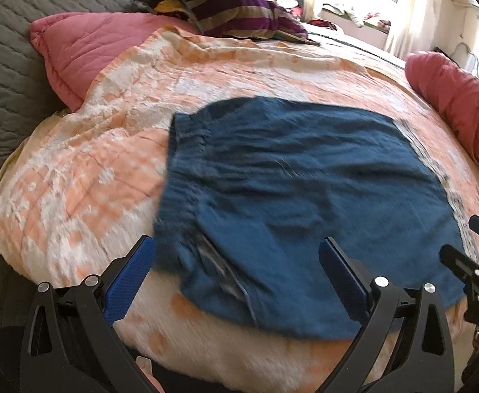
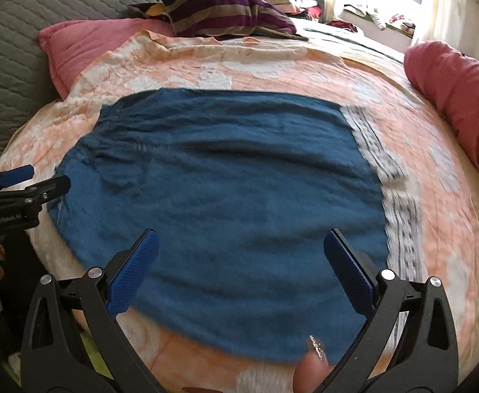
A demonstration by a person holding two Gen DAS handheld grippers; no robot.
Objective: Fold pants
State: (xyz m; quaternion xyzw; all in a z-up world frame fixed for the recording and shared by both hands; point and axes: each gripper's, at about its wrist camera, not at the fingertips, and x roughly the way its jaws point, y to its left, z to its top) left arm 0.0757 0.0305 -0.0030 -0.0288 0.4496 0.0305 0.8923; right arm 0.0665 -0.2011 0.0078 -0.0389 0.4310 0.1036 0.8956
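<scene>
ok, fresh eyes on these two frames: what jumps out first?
The blue pants dominate, spread flat mid-bed on the peach and white bedspread, elastic waistband to the left and a patterned strip along their right edge. Both grippers hang open over the near edge of the cloth, the left gripper by the waistband end and the right gripper over the middle, neither holding anything. Behind, a purple striped pillow lies near the bright window.

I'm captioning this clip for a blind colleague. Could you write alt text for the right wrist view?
Blue pants lie flat, already folded, on an orange-and-white bedspread. The open right gripper hovers over their near edge, holding nothing, and the left gripper shows at the left edge. Pink pillows and a striped cushion sit behind.
</scene>
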